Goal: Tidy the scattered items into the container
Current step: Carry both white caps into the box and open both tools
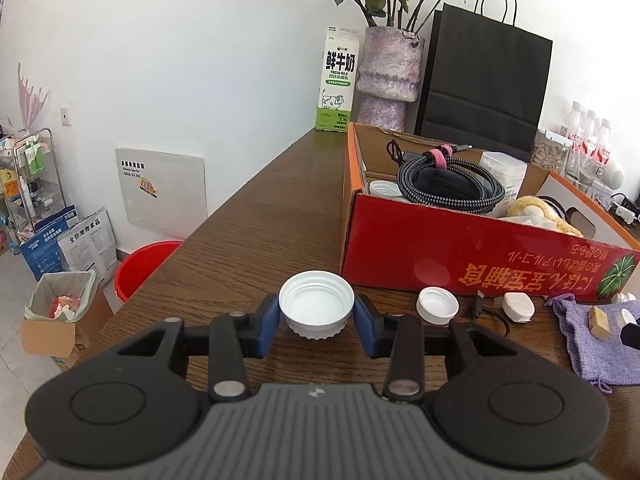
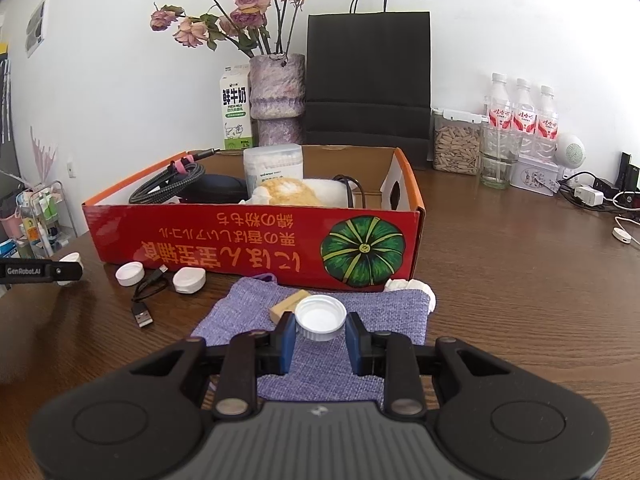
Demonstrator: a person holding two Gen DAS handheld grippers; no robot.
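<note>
Left claw: the left gripper (image 1: 316, 322) is clamped on a wide white lid (image 1: 316, 307), open side up, a blue pad pressed on each flank of its ribbed skirt.
Right claw: the right gripper (image 2: 321, 330) holds a smaller white cap (image 2: 321, 317) the same way, open side up, just above the purple cloth pouch (image 2: 320, 312).
Container: the red cardboard box (image 1: 460, 254) stands ahead and to the right of the left claw, directly ahead of the right one; its near wall rises higher than either held lid.
Already inside: a coiled braided cable (image 1: 448, 184), a tub of cotton swabs (image 2: 273, 168) and a yellow-and-white soft thing (what it is I cannot tell).
Still outside: ahead-right of the left claw, by the box's near wall, another white cap (image 1: 437, 305), a black USB cable (image 2: 146, 294) and a flat white puck (image 1: 519, 307); a small wooden block (image 2: 289, 304) lies on the pouch just ahead-left of the right claw.
Step in hand: judged as carrying both lids to the box.
Doing it well: lift straight up before travelling, clear the near wall with room to spare, keep each lid level so the skirt does not slip from the pads, then release over a free gap low inside (not onto the cable coil, where a lid could roll off).
Risk: the two claws work close together, so move one after the other.
</note>
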